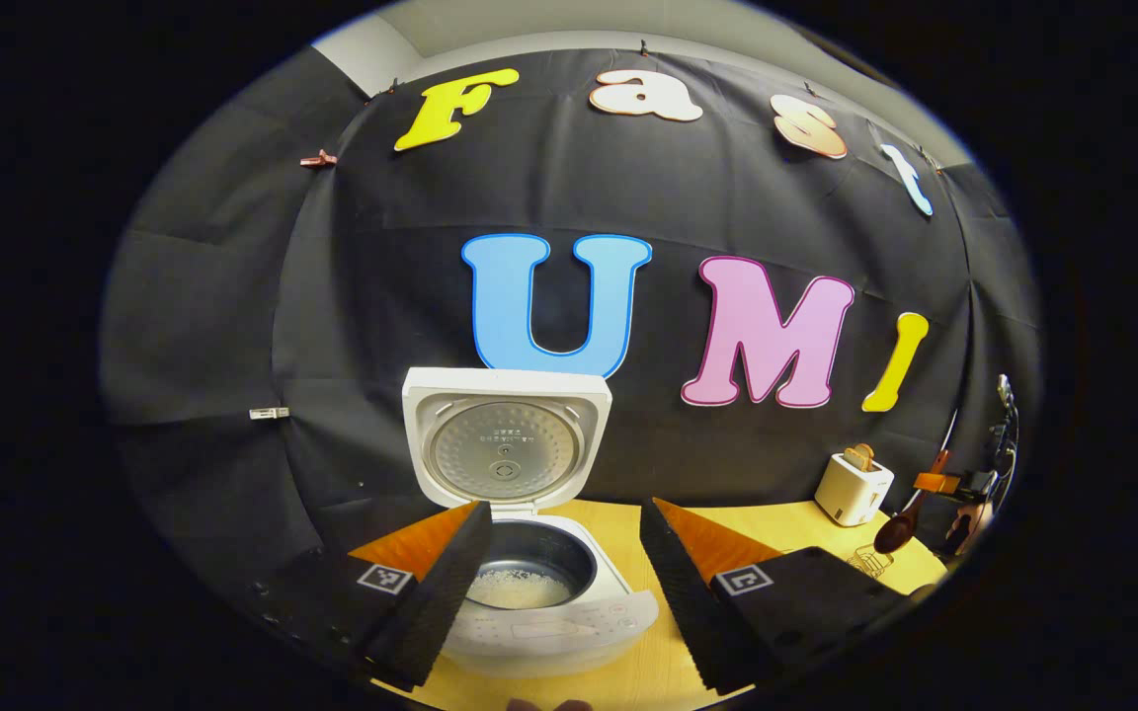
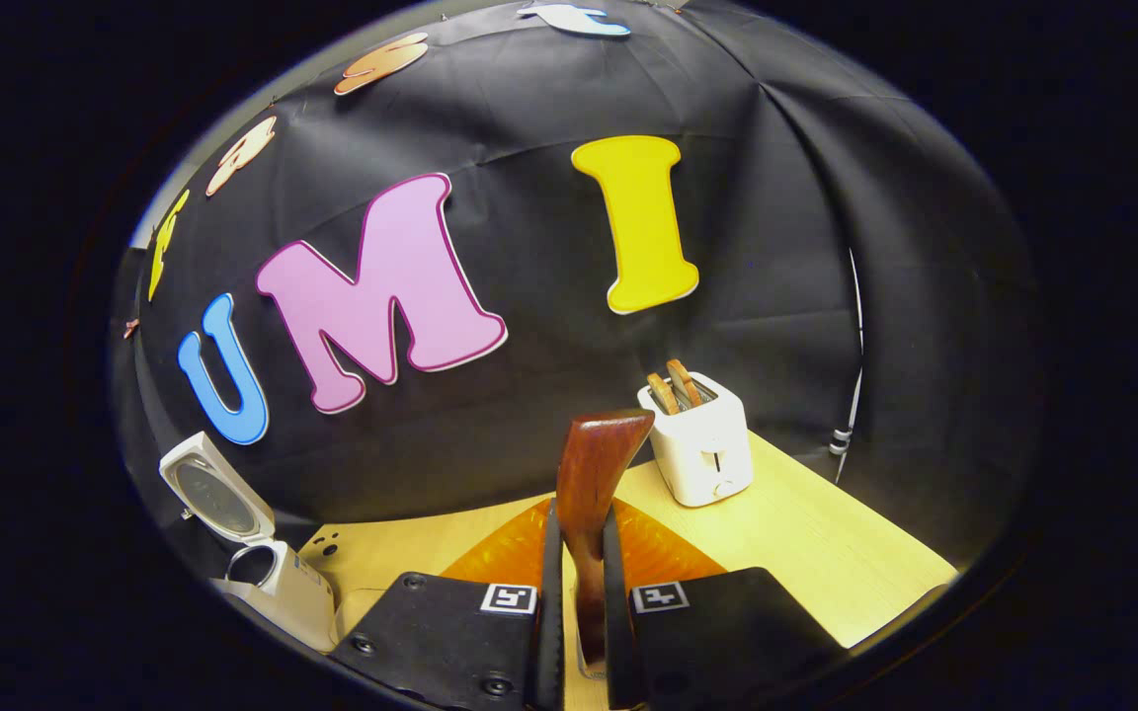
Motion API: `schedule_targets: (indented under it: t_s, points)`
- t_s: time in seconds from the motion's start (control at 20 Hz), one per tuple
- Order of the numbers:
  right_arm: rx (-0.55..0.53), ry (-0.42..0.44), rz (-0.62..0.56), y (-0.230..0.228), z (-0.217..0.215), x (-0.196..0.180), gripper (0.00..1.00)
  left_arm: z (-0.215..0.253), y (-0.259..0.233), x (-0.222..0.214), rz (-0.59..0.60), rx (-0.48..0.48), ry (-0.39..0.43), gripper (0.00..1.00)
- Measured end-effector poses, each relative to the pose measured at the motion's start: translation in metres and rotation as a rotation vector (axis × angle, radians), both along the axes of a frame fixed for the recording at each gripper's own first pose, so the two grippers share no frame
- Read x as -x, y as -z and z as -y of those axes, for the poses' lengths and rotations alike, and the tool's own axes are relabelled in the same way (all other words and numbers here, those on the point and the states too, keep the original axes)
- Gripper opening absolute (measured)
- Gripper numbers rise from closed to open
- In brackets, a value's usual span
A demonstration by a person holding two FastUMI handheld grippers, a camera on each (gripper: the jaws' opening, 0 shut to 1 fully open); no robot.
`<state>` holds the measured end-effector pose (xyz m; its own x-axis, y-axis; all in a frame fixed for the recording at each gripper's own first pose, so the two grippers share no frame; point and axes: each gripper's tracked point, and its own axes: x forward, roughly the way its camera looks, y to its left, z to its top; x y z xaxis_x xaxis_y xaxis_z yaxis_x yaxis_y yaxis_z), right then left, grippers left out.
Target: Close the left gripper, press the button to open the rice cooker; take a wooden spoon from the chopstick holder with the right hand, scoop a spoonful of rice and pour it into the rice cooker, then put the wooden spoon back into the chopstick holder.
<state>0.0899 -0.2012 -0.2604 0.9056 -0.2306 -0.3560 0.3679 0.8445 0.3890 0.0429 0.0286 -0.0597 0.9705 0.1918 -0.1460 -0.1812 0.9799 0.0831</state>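
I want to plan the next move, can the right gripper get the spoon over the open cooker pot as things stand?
Probably yes. The cooker lid stands up, leaving the pot open, and the right gripper is clamped on the spoon. The left gripper, open, sits close in front and might crowd it.

No legible text found. The rice cooker (image 1: 529, 592) carries small markings on the inner face of its raised lid and on its front control panel, all too small to read. Square coded markers sit on each tool's body; they carry no readable characters.
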Motion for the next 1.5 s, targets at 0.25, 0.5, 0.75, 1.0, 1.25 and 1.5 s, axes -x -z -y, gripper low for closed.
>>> schedule_targets:
  t_s: [0.25,0.5,0.75,1.0,1.25,1.5]
  points:
    - [0.001,0.013,-0.069,0.045,-0.002,0.001,0.2,0.008,0.0,-0.002,-0.021,-0.038,0.008,0.95]
    - [-0.017,0.015,-0.125,0.081,-0.016,0.006,0.2,0.011,0.0,-0.004,-0.023,-0.052,0.014,0.95]
    - [-0.027,0.006,-0.165,0.095,-0.023,0.012,0.21,0.009,-0.005,-0.006,-0.01,-0.038,0.01,0.95]
    - [-0.078,0.05,-0.217,0.103,-0.015,0.03,0.6,0.01,-0.014,-0.009,0.019,-0.027,0.013,0.95]
    - [-0.094,0.075,-0.227,0.09,-0.007,0.057,0.96,0.013,-0.029,-0.017,0.051,-0.035,0.027,0.95]
    - [-0.037,0.064,-0.199,0.052,-0.01,0.095,0.96,-0.003,-0.057,-0.047,0.076,-0.028,0.01,0.95]
